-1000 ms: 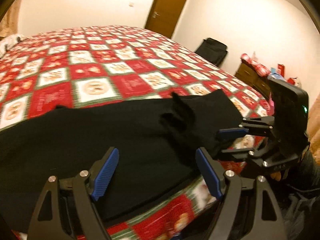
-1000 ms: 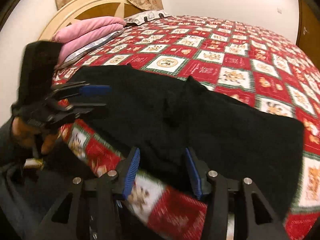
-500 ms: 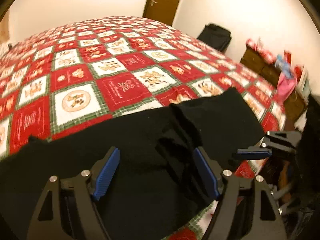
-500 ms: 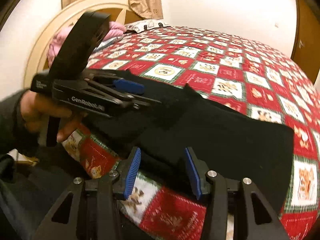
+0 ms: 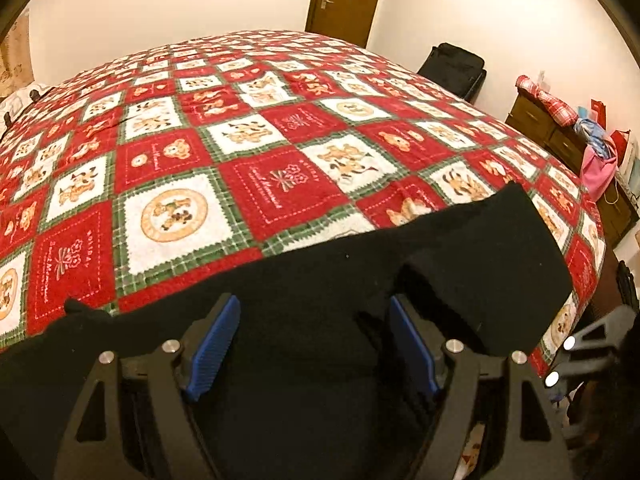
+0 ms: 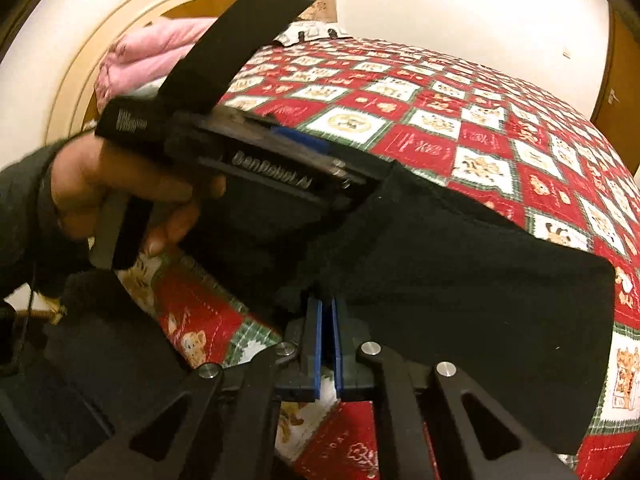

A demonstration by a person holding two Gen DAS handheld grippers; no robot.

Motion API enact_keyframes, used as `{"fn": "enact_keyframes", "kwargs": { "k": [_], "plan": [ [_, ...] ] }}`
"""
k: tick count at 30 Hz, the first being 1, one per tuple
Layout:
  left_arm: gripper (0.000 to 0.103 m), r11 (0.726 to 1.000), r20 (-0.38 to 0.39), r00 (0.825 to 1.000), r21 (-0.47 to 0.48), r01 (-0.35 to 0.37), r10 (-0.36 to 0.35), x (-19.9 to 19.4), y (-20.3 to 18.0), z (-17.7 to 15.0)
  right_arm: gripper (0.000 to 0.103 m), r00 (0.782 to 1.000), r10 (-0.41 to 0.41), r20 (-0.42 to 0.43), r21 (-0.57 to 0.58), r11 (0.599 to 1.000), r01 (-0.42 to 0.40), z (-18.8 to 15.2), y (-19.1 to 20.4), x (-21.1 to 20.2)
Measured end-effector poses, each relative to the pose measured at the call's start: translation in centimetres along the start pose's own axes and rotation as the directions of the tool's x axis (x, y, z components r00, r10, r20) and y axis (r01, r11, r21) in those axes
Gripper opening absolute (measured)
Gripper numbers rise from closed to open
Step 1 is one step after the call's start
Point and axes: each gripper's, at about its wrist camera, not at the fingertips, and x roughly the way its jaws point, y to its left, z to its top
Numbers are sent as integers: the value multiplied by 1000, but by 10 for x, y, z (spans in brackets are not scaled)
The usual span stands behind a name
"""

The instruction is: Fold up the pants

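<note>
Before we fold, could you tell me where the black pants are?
The black pants lie along the near edge of the red checked quilt, beneath both grippers.

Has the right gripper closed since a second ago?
Yes. The right gripper had its blue pads well apart over the near edge of the black pants; now they are pinched together on that edge, above the same quilt.

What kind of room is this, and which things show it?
Most likely a home bedroom: a wide bed under a red checked blanket, pink pillows by a round headboard, and a wooden dresser at the wall.
</note>
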Motion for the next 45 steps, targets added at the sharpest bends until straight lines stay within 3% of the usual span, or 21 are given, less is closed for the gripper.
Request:
{"fn": "enact_keyframes", "kwargs": {
  "k": [6, 8, 9, 10, 13, 16, 19, 20, 21, 22, 24, 31, 35, 39, 45],
  "plan": [
    [78, 992, 35, 996, -96, 82, -79, -25, 6, -5, 11, 999, 24, -43, -7, 1000, -24, -4, -2, 4],
    [78, 982, 47, 990, -127, 140, -135, -35, 3, -9, 30, 998, 36, -47, -23, 999, -37, -7, -2, -5],
    [78, 975, 58, 984, -137, 173, -166, -40, -1, -10, 45, 998, 48, -44, -18, 999, -49, -10, -4, -11],
    [78, 970, 64, 979, -138, 200, -193, -43, -5, -10, 47, 998, 52, -39, -6, 999, -53, -14, -7, -18],
    [78, 965, 26, 974, -130, 228, -226, -35, -20, -10, 47, 1000, 12, -24, 30, 999, -12, -25, -19, -30],
    [75, 970, -29, 976, -121, 211, -216, -13, -30, -11, 47, 1000, -2, -1, 73, 997, 2, -32, -32, -36],
    [62, 967, -45, 972, -117, 225, -231, -2, -36, -9, 47, 1000, -24, 18, 100, 995, 22, -32, -39, -37],
    [50, 970, -48, 973, -104, 222, -227, 0, -37, -9, 47, 999, -26, 30, 110, 994, 23, -32, -41, -38],
    [28, 972, -57, 973, -89, 217, -222, 3, -38, -8, 47, 999, -27, 36, 116, 993, 23, -32, -43, -38],
    [20, 974, -70, 973, -79, 213, -218, 7, -39, -7, 47, 999, -26, 42, 125, 992, 20, -33, -45, -37],
    [16, 974, -64, 973, -70, 216, -221, 5, -38, -9, 47, 998, -26, 50, 136, 991, 19, -34, -46, -37],
    [15, 983, 32, 986, -72, 168, -166, -23, -16, 3, 47, 989, -55, 141, 206, 978, 25, -32, -60, -54],
    [14, 984, -32, 988, -98, 148, -152, -11, -3, -5, 48, 984, -93, 152, 249, 967, 53, -33, -71, -58],
    [14, 983, -39, 987, -107, 152, -157, -9, -6, -12, 48, 982, -168, 92, 336, 933, 128, -37, -94, -49],
    [15, 987, -55, 990, -105, 123, -129, -14, -6, -15, 48, 980, -161, 115, 356, 928, 111, -40, -102, -51]
  ]
}}
